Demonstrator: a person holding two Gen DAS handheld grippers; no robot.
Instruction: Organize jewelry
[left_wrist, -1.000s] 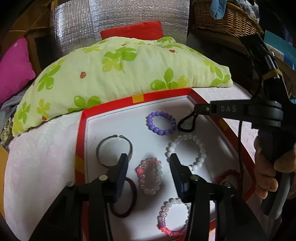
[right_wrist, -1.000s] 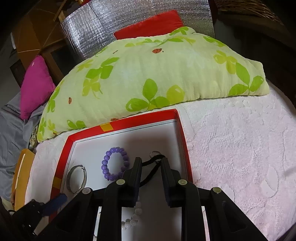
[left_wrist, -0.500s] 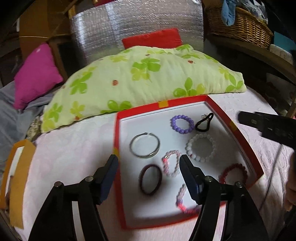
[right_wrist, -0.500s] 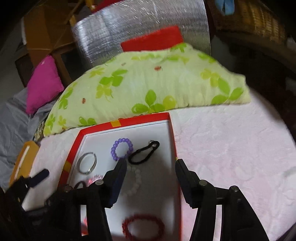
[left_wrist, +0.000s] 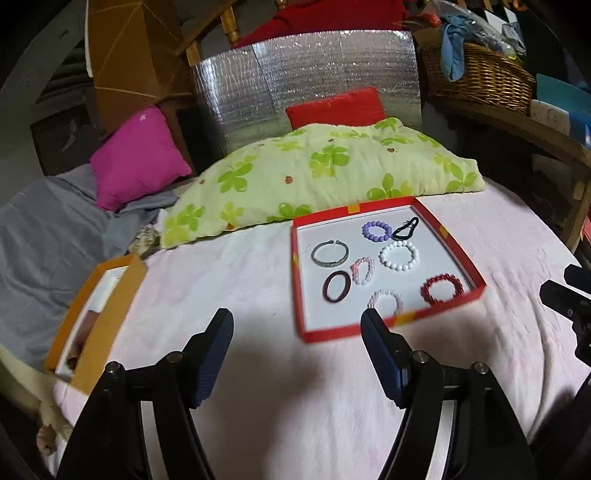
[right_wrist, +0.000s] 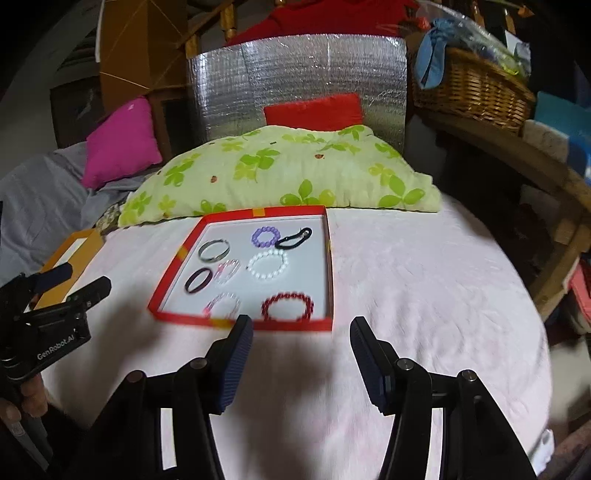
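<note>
Bracelets (right_wrist: 267, 264) sit in the red tray (right_wrist: 243, 325); both hand-held grippers, left (left_wrist: 297, 336) "GenRobot.AI" and right (right_wrist: 301, 338), gape empty.

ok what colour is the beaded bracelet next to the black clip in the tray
Purple, lying just left of the black clip; it shows best in the right wrist view.

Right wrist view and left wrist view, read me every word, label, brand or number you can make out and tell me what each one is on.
"GenRobot.AI": white letters on the black body of the left gripper, seen at the left edge of the right wrist view.
The red tray, the orange box and the basket show no readable text.
Left wrist view: nothing readable.
</note>
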